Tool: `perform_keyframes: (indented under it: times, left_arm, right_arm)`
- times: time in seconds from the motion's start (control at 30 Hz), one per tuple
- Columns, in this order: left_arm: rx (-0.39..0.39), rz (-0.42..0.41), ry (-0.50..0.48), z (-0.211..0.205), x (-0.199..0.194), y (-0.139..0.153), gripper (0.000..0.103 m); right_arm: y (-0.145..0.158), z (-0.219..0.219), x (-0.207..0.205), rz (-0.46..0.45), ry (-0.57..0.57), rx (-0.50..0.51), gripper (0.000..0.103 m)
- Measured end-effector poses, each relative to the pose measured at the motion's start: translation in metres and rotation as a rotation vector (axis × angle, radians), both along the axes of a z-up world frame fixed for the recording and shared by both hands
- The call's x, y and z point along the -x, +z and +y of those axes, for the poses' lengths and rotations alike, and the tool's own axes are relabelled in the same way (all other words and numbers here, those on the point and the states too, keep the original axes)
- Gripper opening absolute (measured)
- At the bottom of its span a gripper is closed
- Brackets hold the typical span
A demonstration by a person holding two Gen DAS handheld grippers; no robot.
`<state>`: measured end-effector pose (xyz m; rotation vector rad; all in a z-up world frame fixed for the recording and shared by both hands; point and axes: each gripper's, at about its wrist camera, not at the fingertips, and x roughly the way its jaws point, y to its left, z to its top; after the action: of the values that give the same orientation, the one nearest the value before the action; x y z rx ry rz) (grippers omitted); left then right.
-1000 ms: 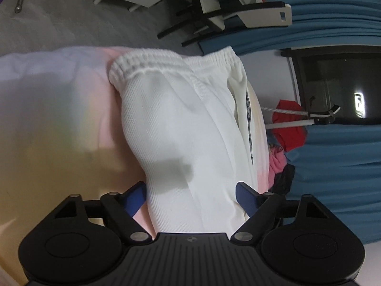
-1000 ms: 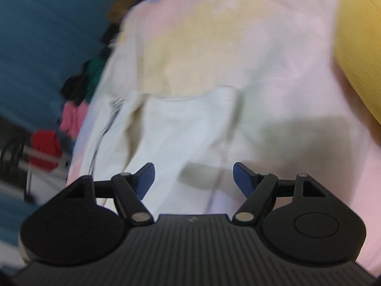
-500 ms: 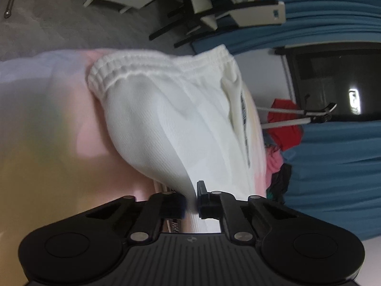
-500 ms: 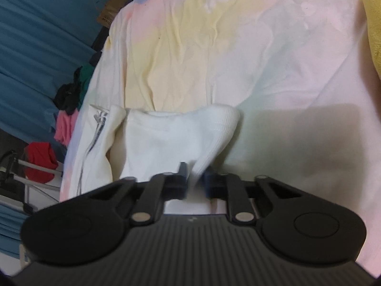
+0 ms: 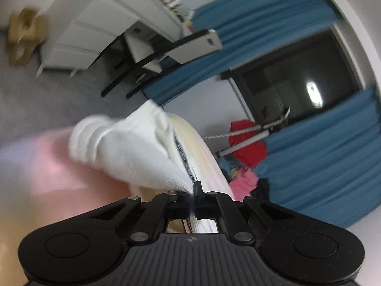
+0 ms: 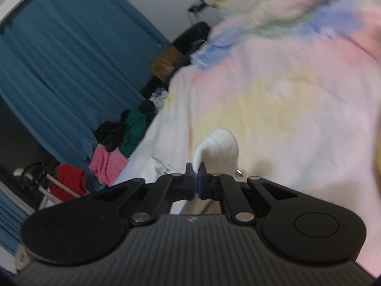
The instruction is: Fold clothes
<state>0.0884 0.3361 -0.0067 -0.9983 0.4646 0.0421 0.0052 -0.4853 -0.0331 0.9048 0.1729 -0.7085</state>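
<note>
Ribbed white knit garment (image 5: 133,152) pinched by left hand-held gripper (image 5: 193,200) and right hand-held gripper (image 6: 195,183).

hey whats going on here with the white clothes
A person is folding a white garment on a bed with a pastel sheet, using two hand-held grippers. The left gripper and the right gripper are each shut on a pinch of the white fabric, which is raised off the sheet.

Black ribbed gripper (image 5: 193,200), blue-padded jaws, silver screws
</note>
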Motion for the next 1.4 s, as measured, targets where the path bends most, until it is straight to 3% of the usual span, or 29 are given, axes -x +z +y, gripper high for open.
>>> perform_keyframes:
  times: [0.2,0.27,0.47,0.57,0.67,0.77,0.83,0.93,1.0,1.03,1.17,1.4]
  left_arm:
    - [0.015,0.062,0.002,-0.009,-0.134,0.013,0.003]
    - [-0.021,0.090,0.007,-0.015,-0.190,0.010,0.003]
    - [-0.269,0.147,-0.015,-0.059,-0.337,-0.027,0.004]
    - [-0.331,0.213,-0.014,-0.074,-0.384,-0.060,0.004]
    - [-0.389,0.258,-0.025,-0.086,-0.406,-0.082,0.007]
    - [-0.432,0.247,-0.047,-0.091,-0.409,-0.083,0.014]
    - [-0.401,0.244,-0.063,-0.086,-0.396,-0.079,0.032]
    - [-0.405,0.208,-0.079,-0.082,-0.366,-0.061,0.065]
    - [-0.412,0.164,-0.085,-0.080,-0.338,-0.047,0.073]
    - [-0.400,0.147,-0.089,-0.079,-0.321,-0.042,0.079]
    - [-0.265,0.154,-0.093,-0.065,-0.254,-0.044,0.083]
    - [-0.013,0.221,-0.046,-0.032,-0.156,-0.103,0.084]
  right_arm:
    - [0.033,-0.027,-0.132,0.087,0.070,0.074,0.006]
    - [0.035,-0.033,-0.182,0.114,0.080,0.111,0.006]
    - [-0.006,-0.045,-0.306,0.274,0.087,0.183,0.006]
    - [-0.035,-0.051,-0.343,0.358,0.094,0.209,0.006]
    - [-0.055,-0.055,-0.359,0.380,0.085,0.223,0.007]
    - [-0.058,-0.056,-0.355,0.364,0.100,0.208,0.010]
    - [-0.054,-0.057,-0.347,0.330,0.117,0.202,0.015]
    - [-0.040,-0.048,-0.323,0.274,0.159,0.206,0.045]
    - [-0.032,-0.039,-0.295,0.210,0.163,0.190,0.067]
    - [-0.029,-0.034,-0.280,0.176,0.163,0.178,0.067]
    - [-0.026,-0.026,-0.216,0.056,0.165,0.050,0.067]
    - [-0.065,-0.023,-0.112,-0.055,0.136,-0.256,0.069]
